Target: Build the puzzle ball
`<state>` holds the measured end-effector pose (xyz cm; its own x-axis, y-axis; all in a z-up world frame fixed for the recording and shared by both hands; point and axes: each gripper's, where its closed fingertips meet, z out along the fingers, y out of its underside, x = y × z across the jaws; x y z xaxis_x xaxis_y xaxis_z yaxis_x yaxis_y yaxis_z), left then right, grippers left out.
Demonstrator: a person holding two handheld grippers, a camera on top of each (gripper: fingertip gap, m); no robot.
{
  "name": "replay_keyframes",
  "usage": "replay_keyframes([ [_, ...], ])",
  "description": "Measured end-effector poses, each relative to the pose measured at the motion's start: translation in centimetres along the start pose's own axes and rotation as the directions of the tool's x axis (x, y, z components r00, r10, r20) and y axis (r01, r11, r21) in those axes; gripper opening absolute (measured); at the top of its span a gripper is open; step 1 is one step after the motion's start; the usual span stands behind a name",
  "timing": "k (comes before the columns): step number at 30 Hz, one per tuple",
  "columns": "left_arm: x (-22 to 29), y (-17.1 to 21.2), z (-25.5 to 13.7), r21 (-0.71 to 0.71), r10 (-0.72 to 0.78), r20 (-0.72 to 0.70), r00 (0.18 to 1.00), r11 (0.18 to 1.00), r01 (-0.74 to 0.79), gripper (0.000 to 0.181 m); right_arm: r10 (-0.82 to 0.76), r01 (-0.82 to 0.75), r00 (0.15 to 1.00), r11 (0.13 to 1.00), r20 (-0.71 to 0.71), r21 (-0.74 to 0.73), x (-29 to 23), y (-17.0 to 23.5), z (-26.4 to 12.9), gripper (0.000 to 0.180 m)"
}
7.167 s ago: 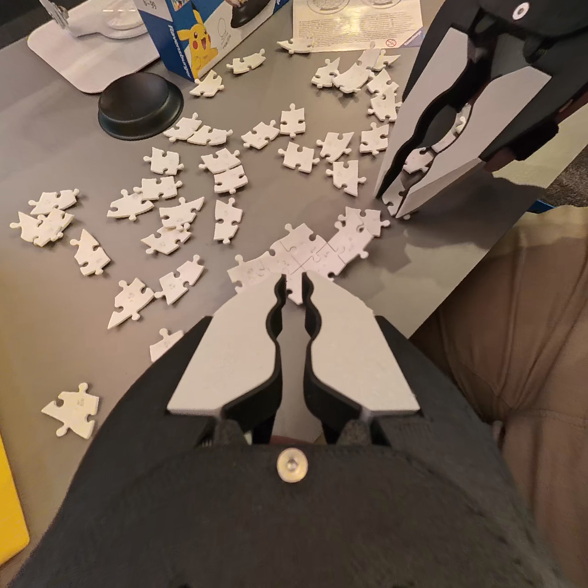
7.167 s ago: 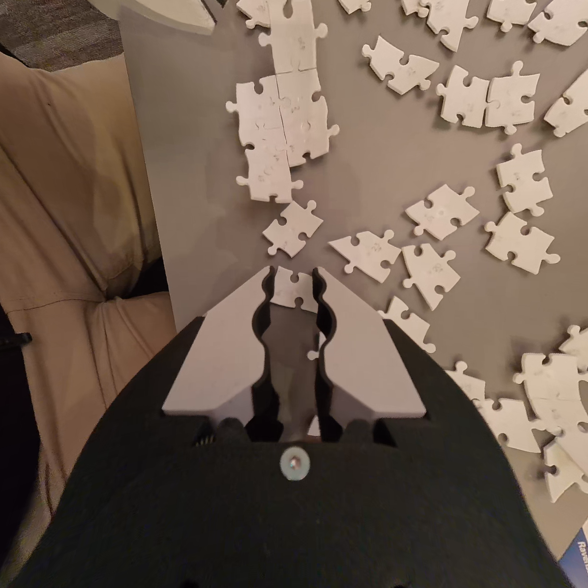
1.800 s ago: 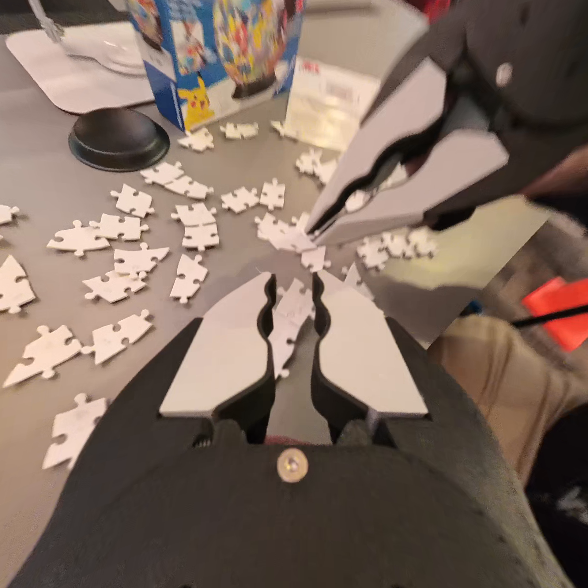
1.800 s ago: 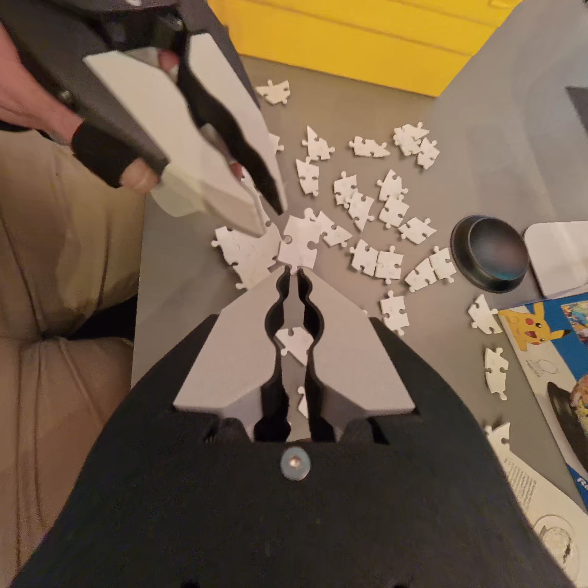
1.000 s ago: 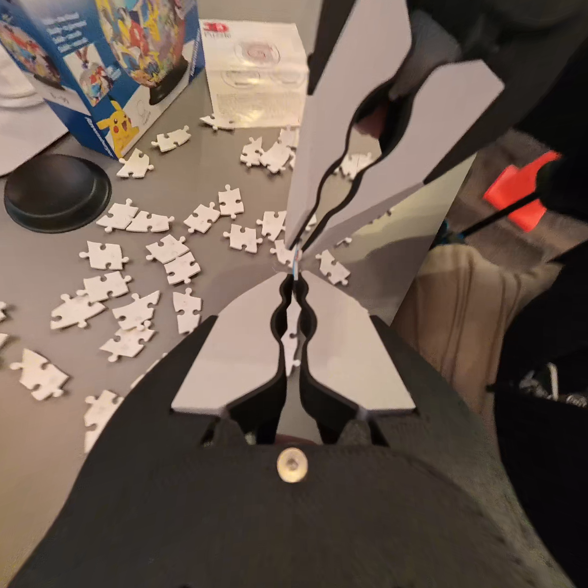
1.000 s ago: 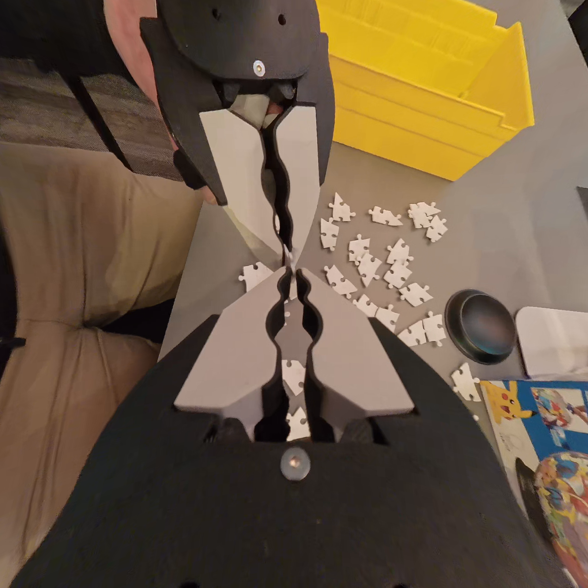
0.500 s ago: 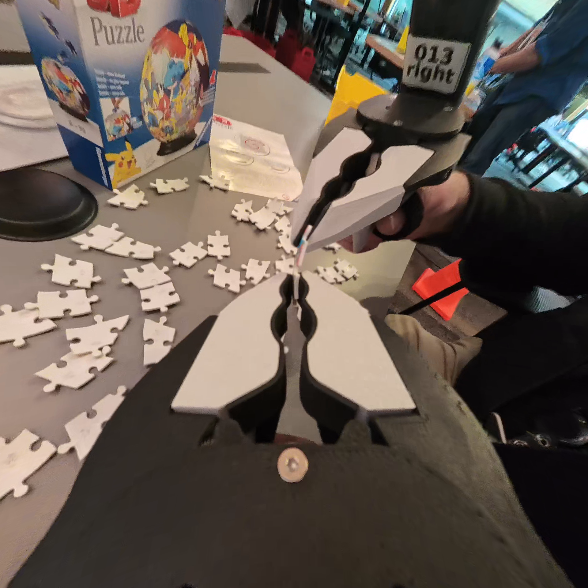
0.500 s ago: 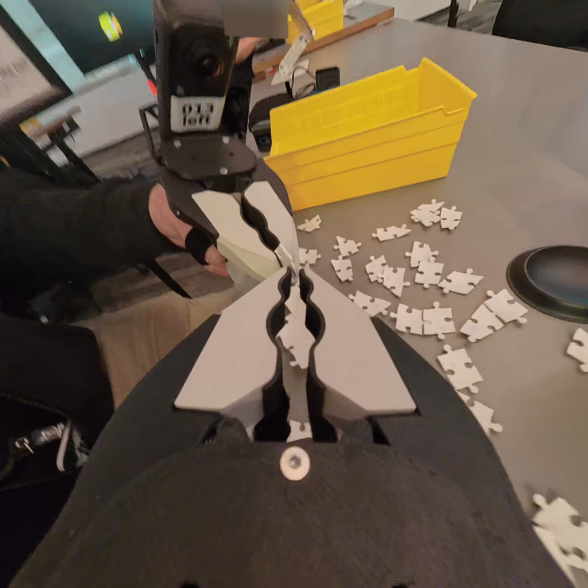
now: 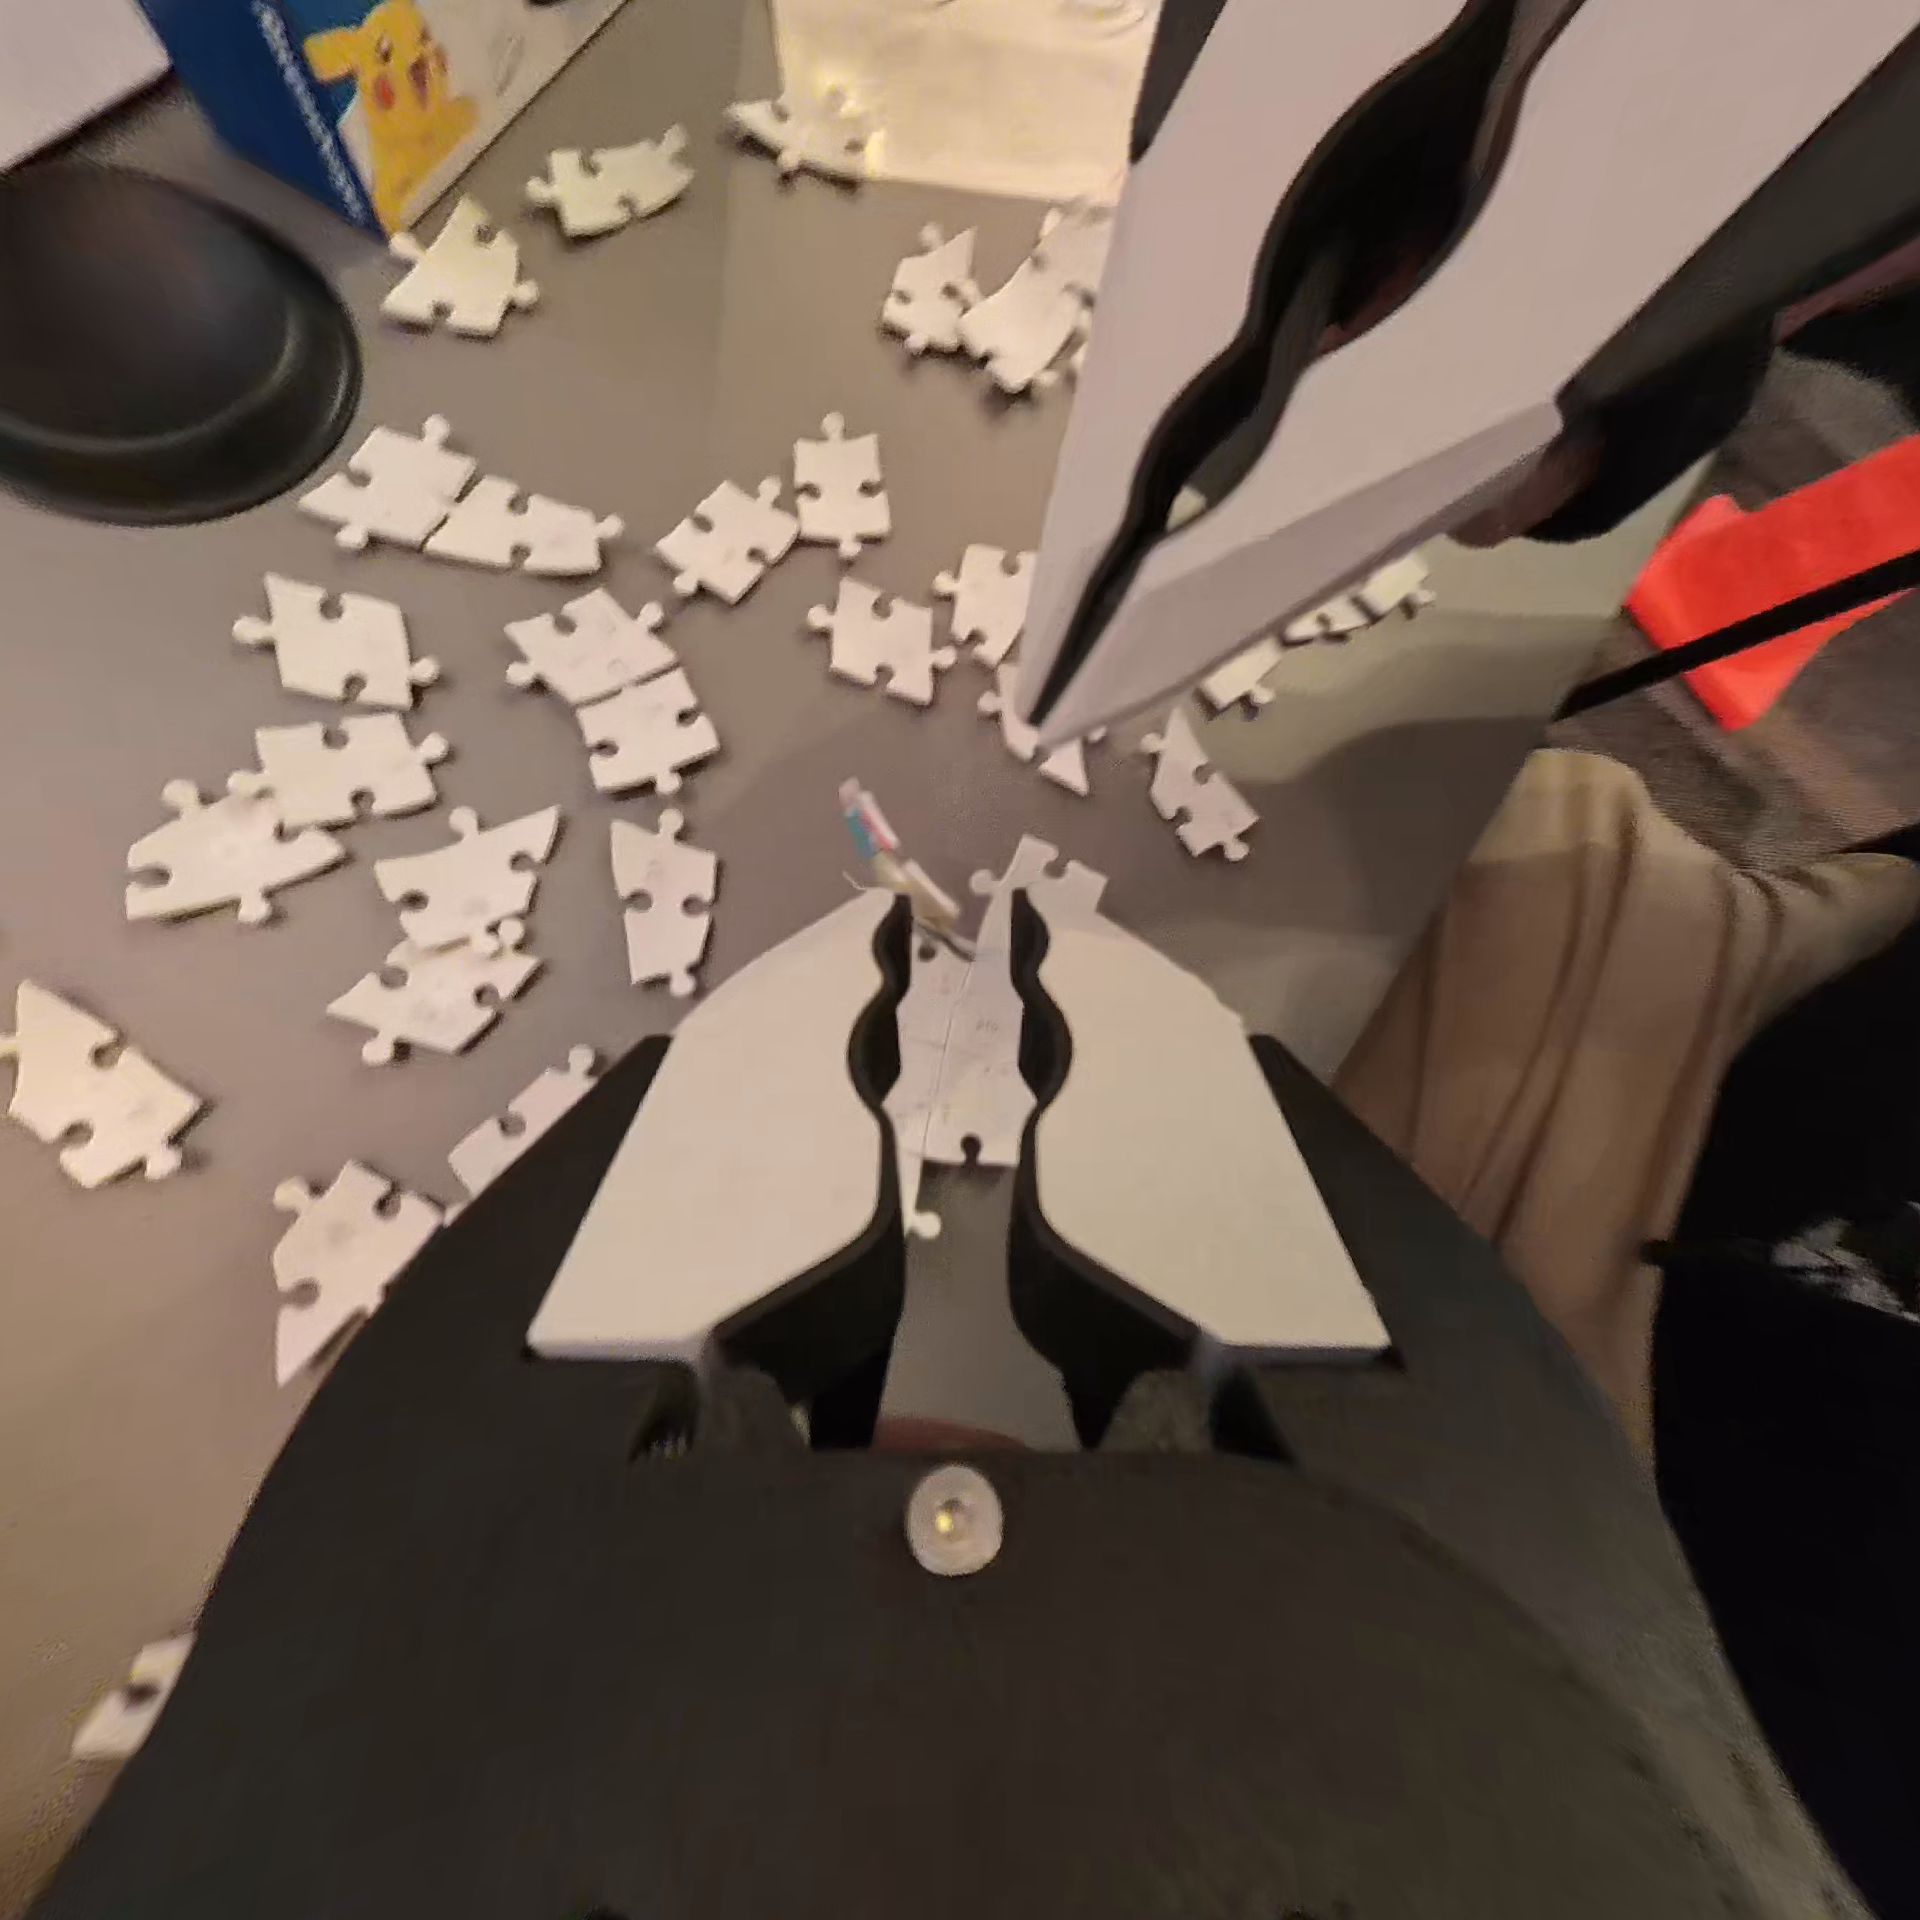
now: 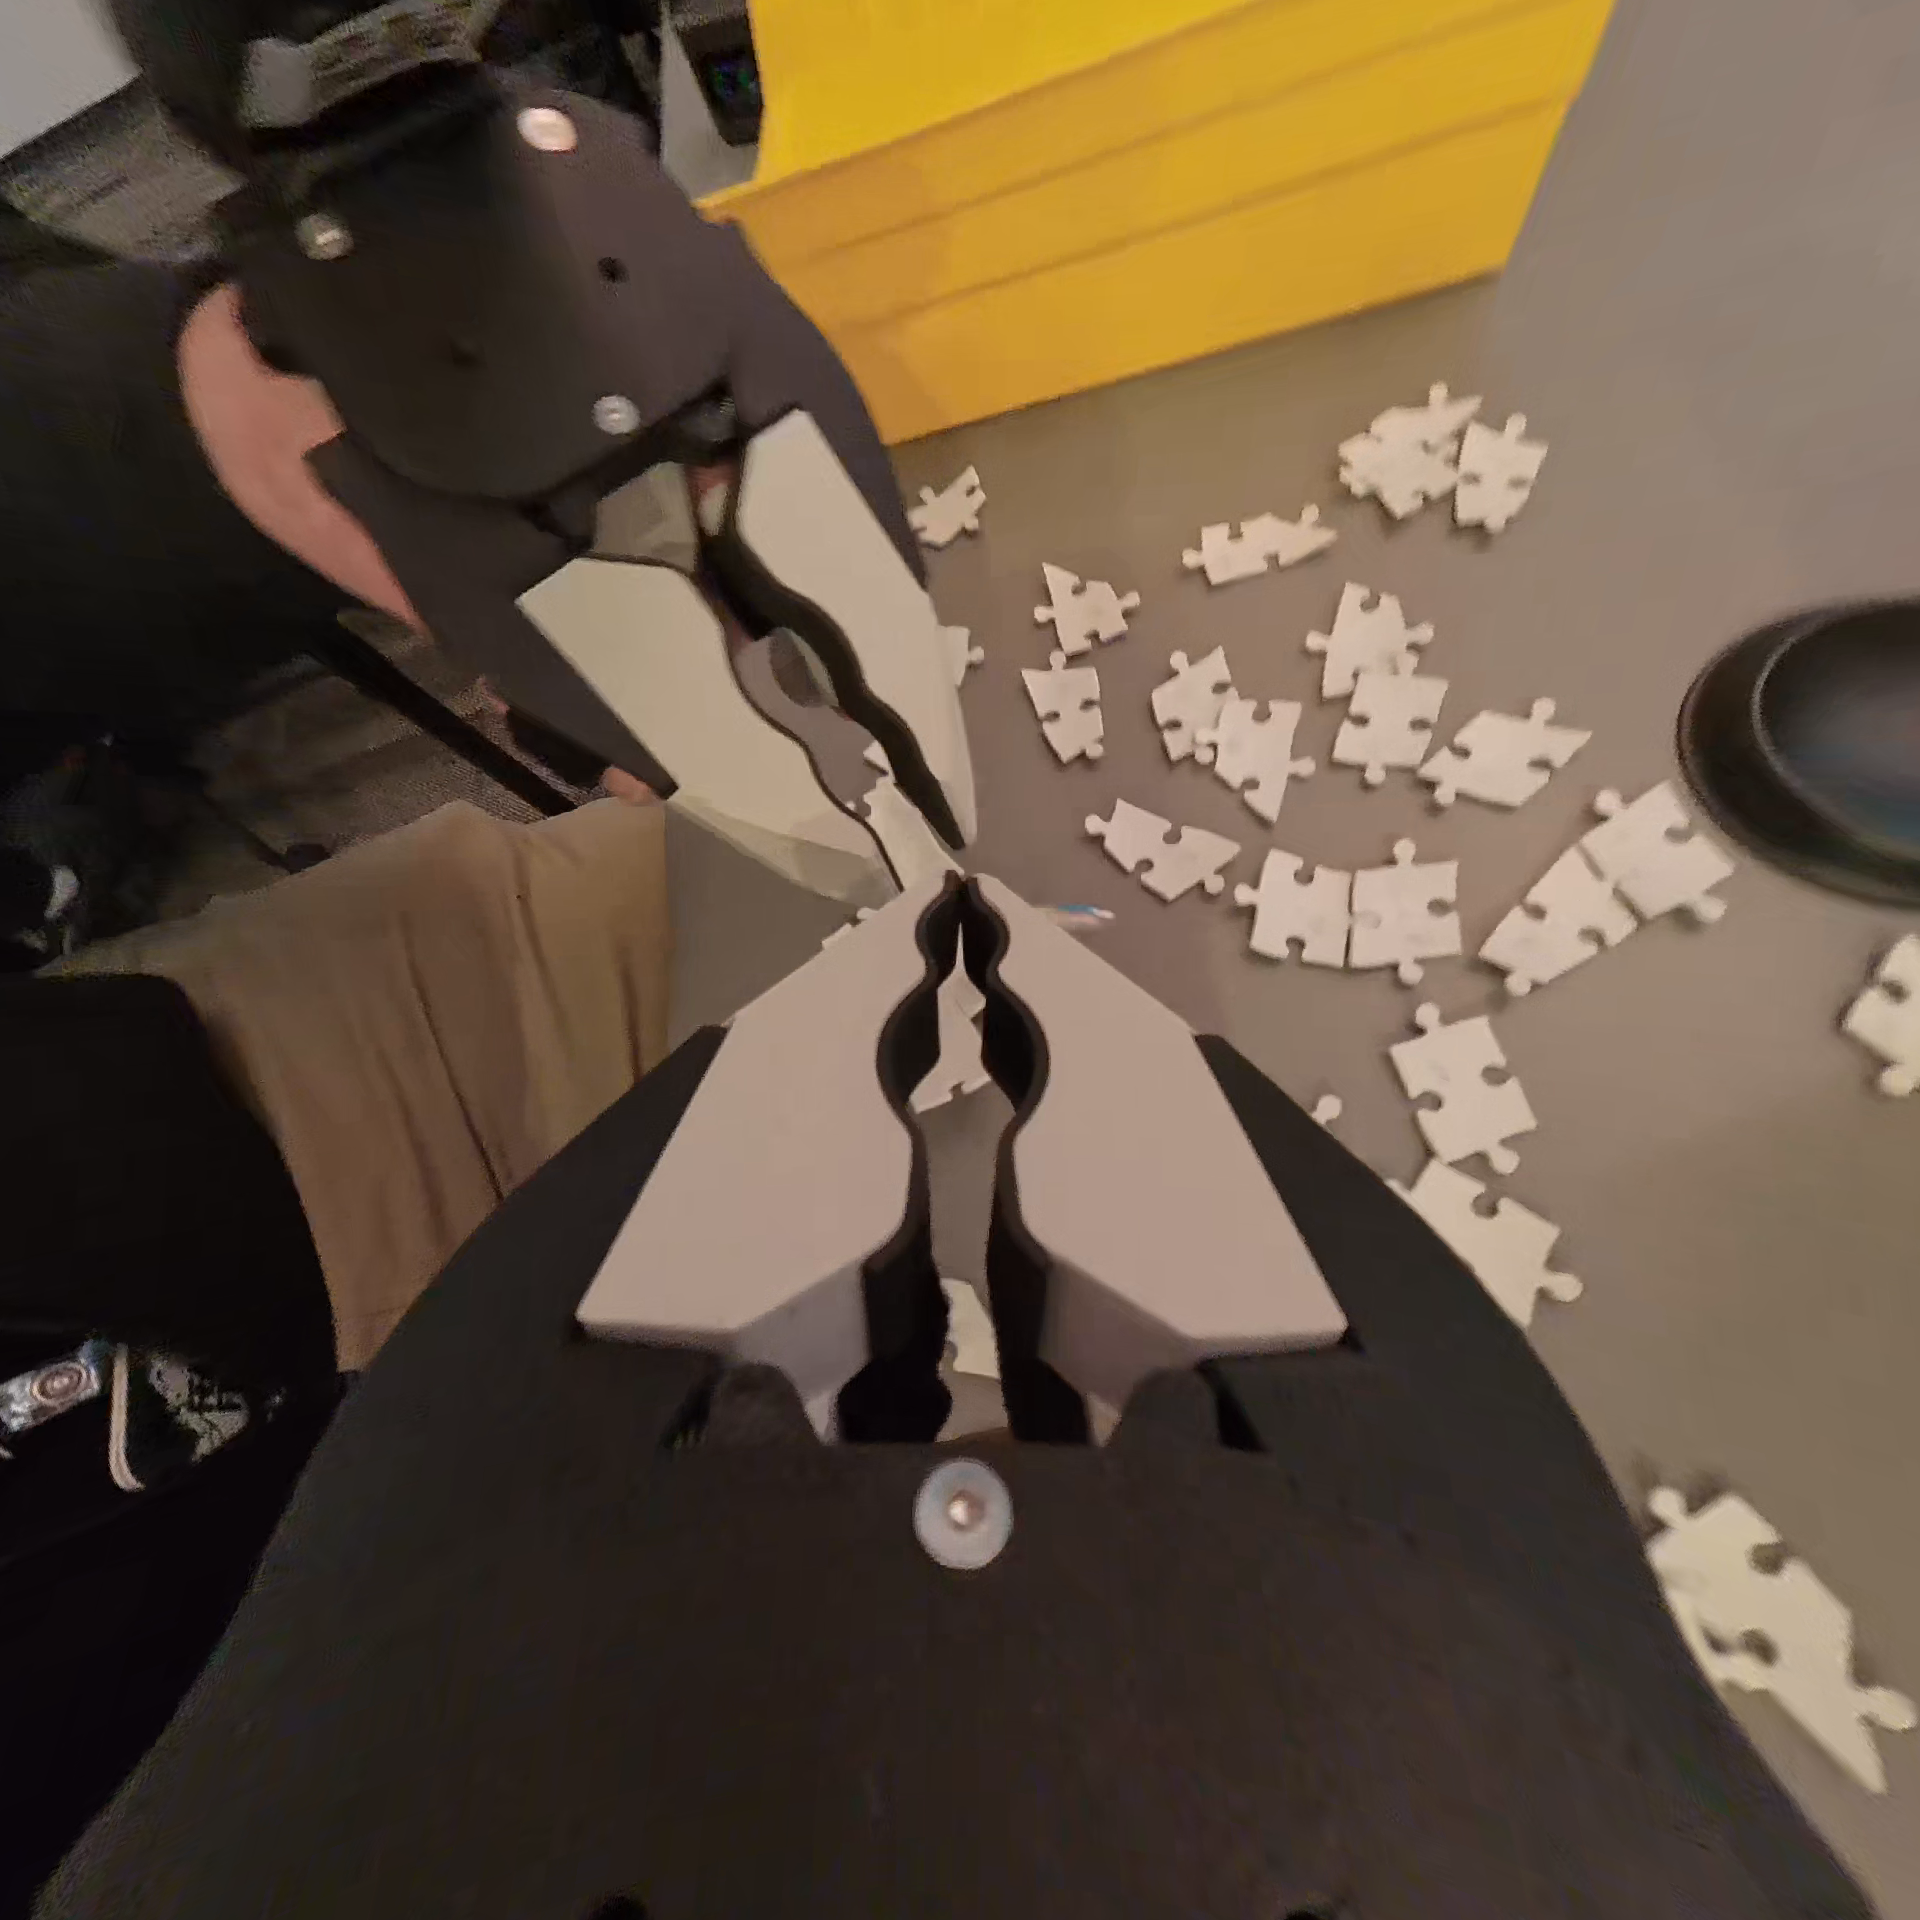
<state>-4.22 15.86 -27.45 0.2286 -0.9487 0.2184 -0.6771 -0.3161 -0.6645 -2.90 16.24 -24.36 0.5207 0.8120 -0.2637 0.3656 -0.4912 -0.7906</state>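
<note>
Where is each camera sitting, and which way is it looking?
Left wrist view: on the left gripper, looking down at the table; its grey fingers and a tan trouser leg show.
Right wrist view: on the right gripper, facing the yellow bin; its own fingers show.
Both share the white puzzle pieces, black stand and each other's gripper.

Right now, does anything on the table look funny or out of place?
Yes. One puzzle piece by the left claw stands up on its edge and tilts, with its coloured side showing. All the other pieces lie flat with their white backs up. It sits just past the joined pieces between that claw's fingers.
</note>
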Motion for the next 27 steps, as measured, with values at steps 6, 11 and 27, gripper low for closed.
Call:
replay_keyframes([
  [6,0.6,3.4,1.6,-0.07,0.066,0.171,0.983,0.996,-0.055,0.012,0.095,-0.096,0.995,0.995,-0.034,-0.021,0.7,2.3,1.1,0.0],
  [11,1.4,4.0,2.5,-0.074,0.097,0.181,0.979,0.994,-0.084,0.012,0.03,-0.039,0.994,0.995,-0.105,-0.089,3.2,2.9,0.8,0.0],
  [27,-0.1,6.4,2.7,-0.206,0.192,0.236,0.953,0.968,-0.144,0.012,-0.321,0.196,0.914,0.885,-0.249,-0.423,5.4,7.2,4.2,0.027],
])
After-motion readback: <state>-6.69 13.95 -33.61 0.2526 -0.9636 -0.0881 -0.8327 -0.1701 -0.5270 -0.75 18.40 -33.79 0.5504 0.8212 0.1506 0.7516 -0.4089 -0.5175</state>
